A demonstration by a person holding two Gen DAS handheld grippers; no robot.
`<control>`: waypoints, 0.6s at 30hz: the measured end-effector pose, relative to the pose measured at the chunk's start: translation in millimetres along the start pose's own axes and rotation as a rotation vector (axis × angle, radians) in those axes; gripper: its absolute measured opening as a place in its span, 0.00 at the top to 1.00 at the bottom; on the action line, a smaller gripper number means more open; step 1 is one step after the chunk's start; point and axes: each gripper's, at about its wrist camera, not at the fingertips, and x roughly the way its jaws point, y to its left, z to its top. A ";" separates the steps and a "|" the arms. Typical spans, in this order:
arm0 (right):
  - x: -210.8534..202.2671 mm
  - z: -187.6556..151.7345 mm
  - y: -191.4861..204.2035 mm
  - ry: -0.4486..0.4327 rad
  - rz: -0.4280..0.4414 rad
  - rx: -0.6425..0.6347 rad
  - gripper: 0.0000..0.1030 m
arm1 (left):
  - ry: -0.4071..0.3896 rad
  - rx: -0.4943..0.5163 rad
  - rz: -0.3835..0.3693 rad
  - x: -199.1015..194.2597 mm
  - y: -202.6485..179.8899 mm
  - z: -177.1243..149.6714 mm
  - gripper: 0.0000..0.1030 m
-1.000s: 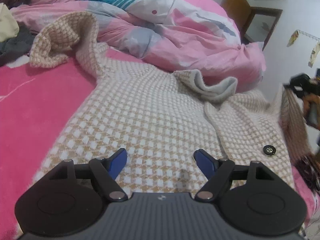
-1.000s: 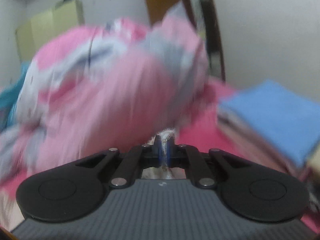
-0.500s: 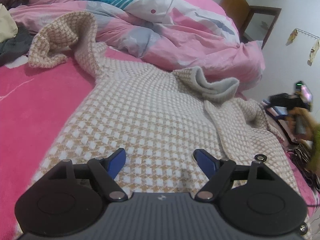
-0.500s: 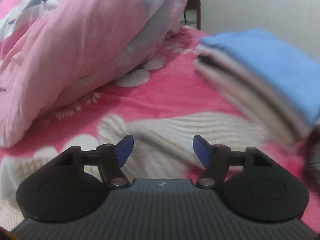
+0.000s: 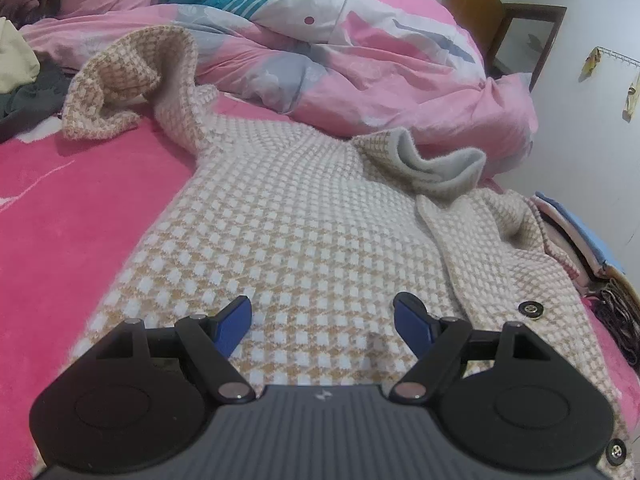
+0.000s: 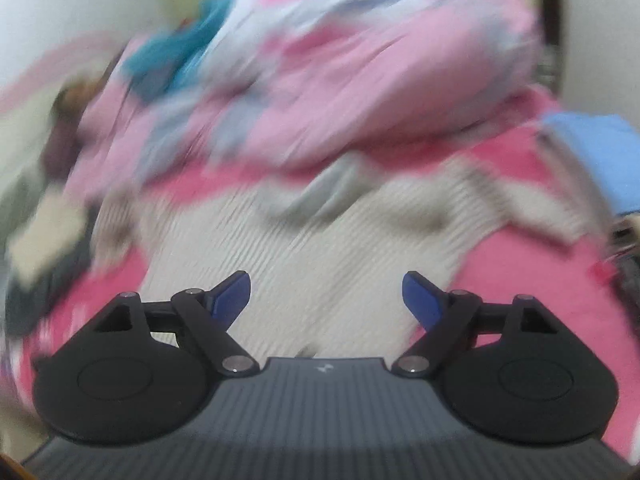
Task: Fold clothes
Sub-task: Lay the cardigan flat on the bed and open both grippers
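A beige-and-white checked knit cardigan lies spread on the pink bed. One sleeve is bunched at the far left, and the collar is turned up at the far right. Black buttons show near its right edge. My left gripper is open and empty, low over the cardigan's near hem. My right gripper is open and empty over the same cardigan; that view is blurred by motion.
A crumpled pink quilt lies behind the cardigan. A stack of folded clothes with a blue top sits at the right, also in the right wrist view. Dark and cream clothes lie far left. A wooden cabinet stands by the wall.
My right gripper let go of the cardigan's right edge, opened, and swung left over the cardigan. The right front panel now lies flatter. My left gripper stayed open in place.
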 end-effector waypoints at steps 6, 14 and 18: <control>101.3 -54.9 76.0 0.139 0.037 -0.054 0.21 | -0.010 0.000 -0.005 -0.6 0.7 -2.2 0.22; 165.9 -61.2 89.4 0.174 -0.113 -0.163 0.33 | 0.002 0.019 0.009 0.9 -1.8 -1.2 0.22; 162.5 -63.4 82.7 0.138 -0.120 -0.178 0.62 | 0.004 0.017 0.006 1.1 -0.8 -0.6 0.22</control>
